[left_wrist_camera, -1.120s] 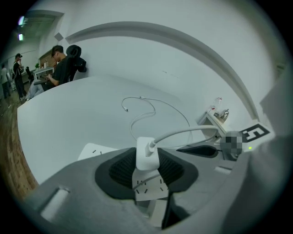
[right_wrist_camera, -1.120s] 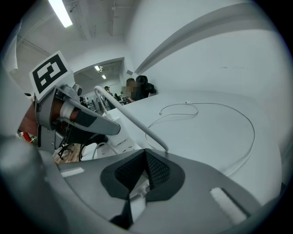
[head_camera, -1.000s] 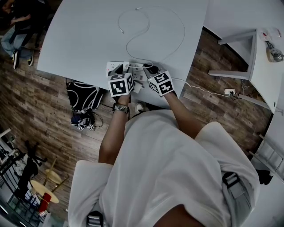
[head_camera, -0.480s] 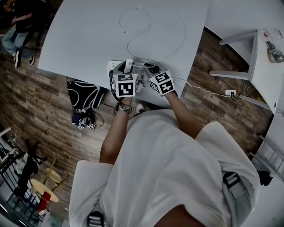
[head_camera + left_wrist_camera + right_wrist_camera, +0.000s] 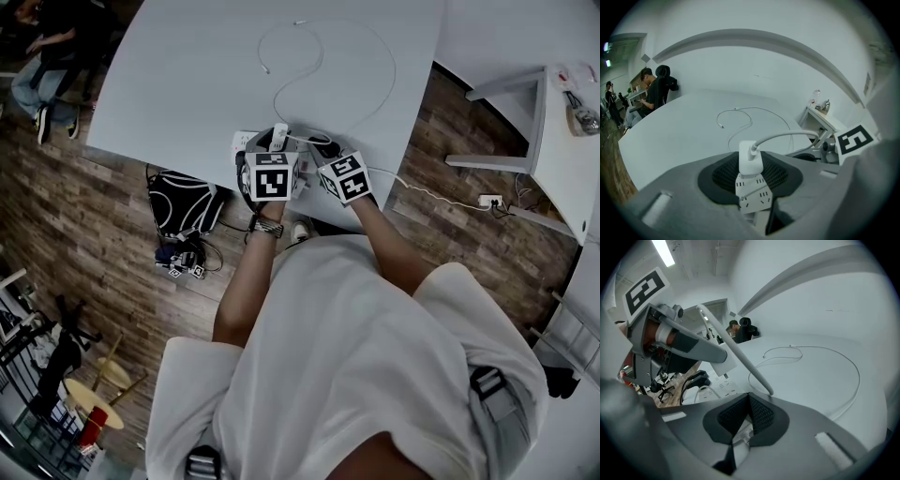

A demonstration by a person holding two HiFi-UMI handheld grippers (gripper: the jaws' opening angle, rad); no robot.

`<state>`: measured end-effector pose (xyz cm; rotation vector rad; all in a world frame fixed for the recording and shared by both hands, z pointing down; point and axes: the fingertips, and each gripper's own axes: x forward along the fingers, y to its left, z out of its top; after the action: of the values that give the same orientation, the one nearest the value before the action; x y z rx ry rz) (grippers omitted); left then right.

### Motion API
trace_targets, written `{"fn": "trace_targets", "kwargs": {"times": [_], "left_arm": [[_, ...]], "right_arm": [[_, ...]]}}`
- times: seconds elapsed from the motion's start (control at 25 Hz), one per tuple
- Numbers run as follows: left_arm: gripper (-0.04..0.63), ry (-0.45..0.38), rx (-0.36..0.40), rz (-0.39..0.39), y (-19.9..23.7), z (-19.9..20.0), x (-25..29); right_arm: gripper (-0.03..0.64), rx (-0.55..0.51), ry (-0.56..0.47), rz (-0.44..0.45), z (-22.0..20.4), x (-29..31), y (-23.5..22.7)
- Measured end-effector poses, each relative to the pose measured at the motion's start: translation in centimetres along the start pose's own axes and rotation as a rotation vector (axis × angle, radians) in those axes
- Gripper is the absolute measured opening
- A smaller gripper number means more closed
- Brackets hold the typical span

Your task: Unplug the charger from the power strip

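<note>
– Listing item one: charger (image 5: 750, 157), a white block with its cable (image 5: 787, 136) leaving the front face. The left gripper (image 5: 276, 153) has its pads pressed on the block's two sides.

– Change against a second ago?

– In the head view the left gripper's marker cube sat low on the strip with its face tilted. Now the cube is further right and squared up, and the charger shows beyond it. The pinch itself is as wide as it was.

– Item two?

– Power strip (image 5: 753, 193), white, lying at the near edge of the table (image 5: 187, 75). In the left gripper view its sockets show below the charger. In the right gripper view the charger hangs above the strip with a gap under it.

– Item three?

– Right gripper (image 5: 749, 416), in the same place as before. Its jaws are drawn into a narrow wedge with the tips meeting. White casing shows in the gap, so I read it as clamped on the strip's end to hold it down.

– Meaning for the task?

– By my judgement the plug is out of its socket. The charger is off the strip and in the left jaws. The strip stayed flat on the table.
</note>
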<state>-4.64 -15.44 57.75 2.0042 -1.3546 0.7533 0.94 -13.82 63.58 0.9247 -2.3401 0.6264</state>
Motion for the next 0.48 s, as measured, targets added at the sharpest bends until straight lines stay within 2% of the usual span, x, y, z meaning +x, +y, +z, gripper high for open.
{"fn": "trace_targets", "kwargs": {"times": [0.2,0.36,0.48], "left_arm": [[0.141,0.011,-0.07,-0.033,0.1,-1.1,-0.3],[0.141,0.01,-0.182,-0.103,0.3,-1.7,-0.1],[0.141,0.01,-0.27,-0.151,0.3,-2.2,0.1]], "right_arm": [[0.002,-0.012,-0.032,0.016,0.3,-0.5,0.1],[0.002,-0.023,-0.092,0.004,2.0,-1.9,0.3],[0.002,-0.007,-0.099,0.014,2.6,-2.5,0.5]]}}
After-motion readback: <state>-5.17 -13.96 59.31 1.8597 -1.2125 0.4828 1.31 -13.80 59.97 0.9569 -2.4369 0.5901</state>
